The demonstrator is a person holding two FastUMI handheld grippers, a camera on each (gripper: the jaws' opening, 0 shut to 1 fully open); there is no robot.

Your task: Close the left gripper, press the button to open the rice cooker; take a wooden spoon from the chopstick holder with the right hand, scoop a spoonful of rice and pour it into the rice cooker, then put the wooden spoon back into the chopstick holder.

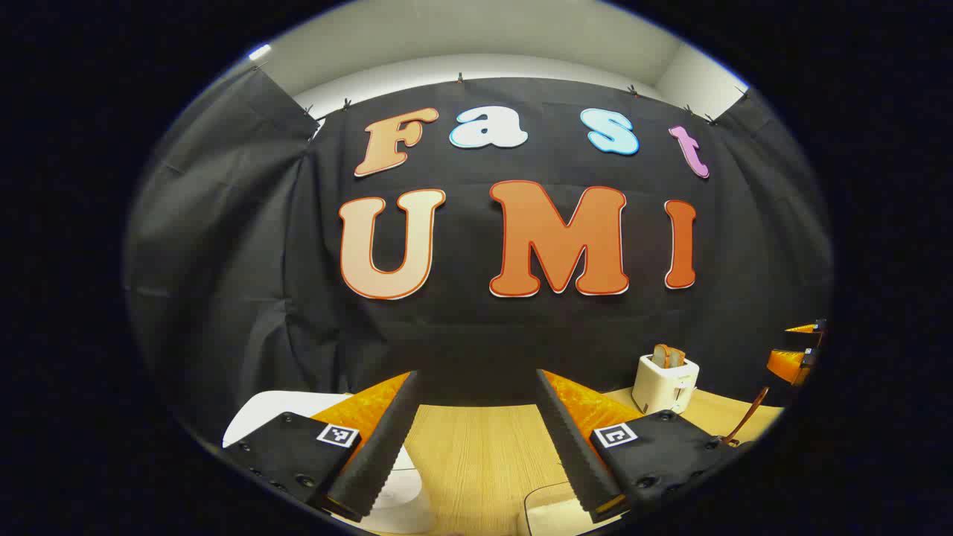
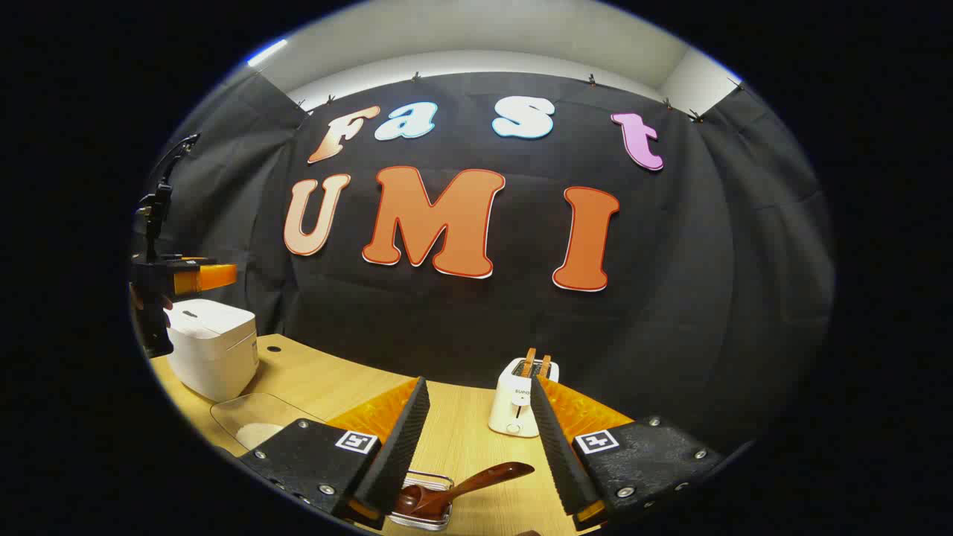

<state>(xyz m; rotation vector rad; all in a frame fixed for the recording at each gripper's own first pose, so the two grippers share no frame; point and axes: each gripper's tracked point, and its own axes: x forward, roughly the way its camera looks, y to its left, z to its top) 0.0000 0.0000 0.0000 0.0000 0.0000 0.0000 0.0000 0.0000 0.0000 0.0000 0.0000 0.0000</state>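
Observation:
My left gripper [image 1: 477, 380] is open and holds nothing; it hovers above the white rice cooker [image 1: 257, 411], whose top shows under its left finger. Seen from the right gripper view, the rice cooker [image 2: 212, 346] stands at the table's left with its lid down, and the left gripper [image 2: 195, 277] hangs just over it. My right gripper [image 2: 479, 387] is open and empty. Below it a dark wooden spoon [image 2: 465, 485] rests in the chopstick holder [image 2: 439, 519], handle pointing right. A clear container [image 2: 257, 424] with white rice lies near the cooker.
A white toaster [image 2: 520, 398] with bread slices stands near the back of the wooden table [image 2: 313, 383], just beyond my right gripper. The left gripper view has the toaster [image 1: 665, 383] at the right, the clear container [image 1: 547, 510] below, and the right gripper [image 1: 793, 362] at far right.

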